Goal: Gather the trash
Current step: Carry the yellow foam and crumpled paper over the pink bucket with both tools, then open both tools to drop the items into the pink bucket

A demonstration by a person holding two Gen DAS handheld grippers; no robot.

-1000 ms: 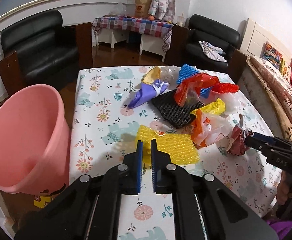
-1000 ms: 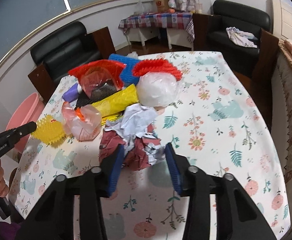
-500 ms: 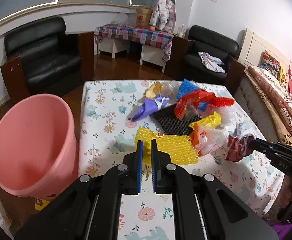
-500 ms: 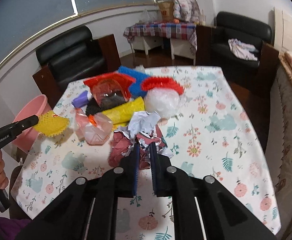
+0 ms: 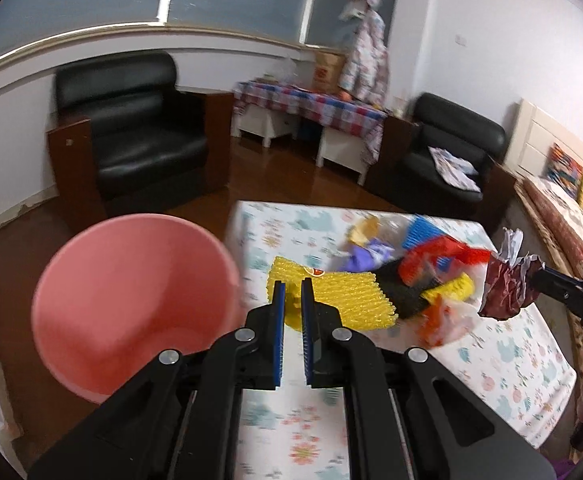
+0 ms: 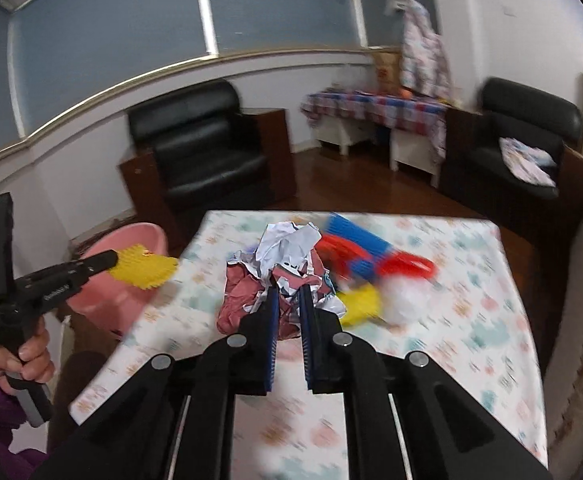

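We have a piece of trash in each gripper and are carrying both toward the pink bucket (image 5: 131,304), which stands on the floor just off the desk's (image 5: 503,364) left edge. The next move, as we judge it, calls for bringing each load over the bucket's open mouth and only then letting go, one after the other so the two tools do not collide above the rim.

The left gripper (image 5: 291,292) has its jaws clenched on the yellow foam net (image 5: 351,300), pinching its near edge; from the right wrist view the net hangs in the air close to the bucket.

The right gripper (image 6: 289,300) has jaws nearly closed, grasping the crumpled red-and-white paper (image 6: 279,264), which is lifted clear of the desk.

The remaining trash pile (image 5: 431,268), farther from the bucket, lies on the desk.
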